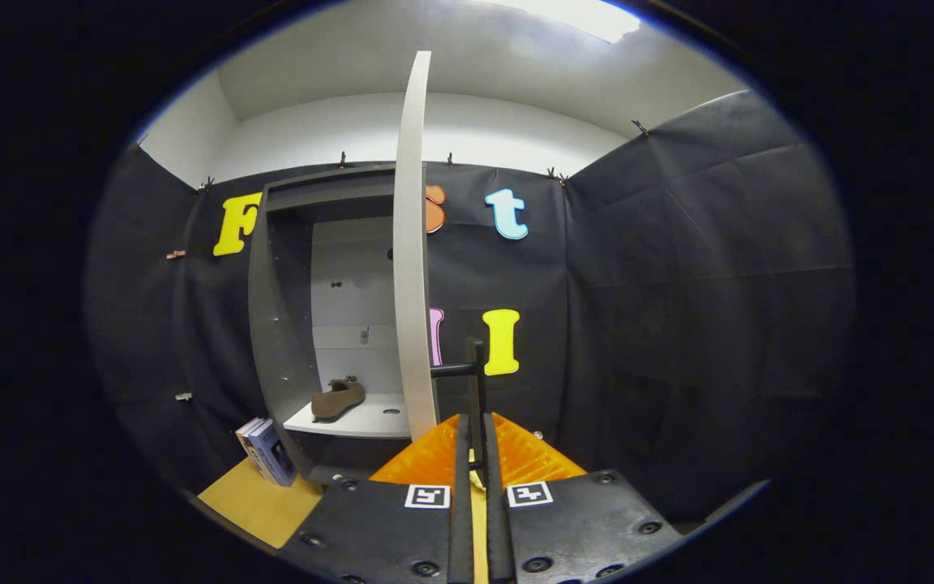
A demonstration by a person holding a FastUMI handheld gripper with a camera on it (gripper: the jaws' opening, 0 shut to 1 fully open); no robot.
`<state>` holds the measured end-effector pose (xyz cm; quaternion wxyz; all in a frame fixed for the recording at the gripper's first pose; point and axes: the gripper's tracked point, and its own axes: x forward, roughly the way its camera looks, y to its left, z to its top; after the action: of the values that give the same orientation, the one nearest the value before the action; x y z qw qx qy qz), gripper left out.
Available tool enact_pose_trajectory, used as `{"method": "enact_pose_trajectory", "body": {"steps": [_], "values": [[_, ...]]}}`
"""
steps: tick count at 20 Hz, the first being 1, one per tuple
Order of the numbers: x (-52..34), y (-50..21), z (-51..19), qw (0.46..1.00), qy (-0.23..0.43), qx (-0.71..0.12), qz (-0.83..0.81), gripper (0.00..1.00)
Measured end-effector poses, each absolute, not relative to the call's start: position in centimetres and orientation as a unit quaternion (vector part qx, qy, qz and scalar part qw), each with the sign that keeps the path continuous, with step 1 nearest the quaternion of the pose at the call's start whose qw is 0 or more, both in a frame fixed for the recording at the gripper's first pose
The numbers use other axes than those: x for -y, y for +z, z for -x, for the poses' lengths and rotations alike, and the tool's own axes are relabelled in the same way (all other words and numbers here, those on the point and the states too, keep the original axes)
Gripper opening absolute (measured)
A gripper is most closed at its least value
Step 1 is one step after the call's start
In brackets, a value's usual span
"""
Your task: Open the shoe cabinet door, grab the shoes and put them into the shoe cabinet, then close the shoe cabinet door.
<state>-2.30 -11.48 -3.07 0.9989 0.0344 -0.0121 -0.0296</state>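
The dark shoe cabinet (279, 308) stands against the booth wall ahead and to the left of my fingers. Its pale door (412, 243) is swung wide and I see it edge-on, just ahead of the fingers. A thin black door handle (478, 381) sticks out from the door on a short bracket. My gripper (477, 456) is shut on the lower part of this handle, both fingers pressed against it. A brown shoe (337, 399) lies on the white shelf (374, 422) inside the cabinet, beyond the door's edge.
Several books (266, 450) lean against the cabinet's lower left corner on a tan floor panel (260, 504). Black cloth walls close in behind the cabinet and on the right side.
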Motion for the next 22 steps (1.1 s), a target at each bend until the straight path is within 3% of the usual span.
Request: {"method": "enact_pose_trajectory", "body": {"steps": [4,7,10,12,13,22], "values": [[13.3,-3.9,3.7,0.999,-0.048,0.001,-0.009,0.11],[11.6,-6.1,6.0,0.999,0.001,-0.040,0.010,0.45],[8.8,-9.6,10.1,0.993,0.059,-0.097,0.026,0.71],[5.4,-13.0,10.7,0.987,0.090,-0.133,0.025,0.96],[3.4,-15.2,10.3,0.984,0.101,-0.148,0.014,1.00],[-8.9,-36.9,6.6,0.934,0.150,-0.322,-0.036,0.99]]}}
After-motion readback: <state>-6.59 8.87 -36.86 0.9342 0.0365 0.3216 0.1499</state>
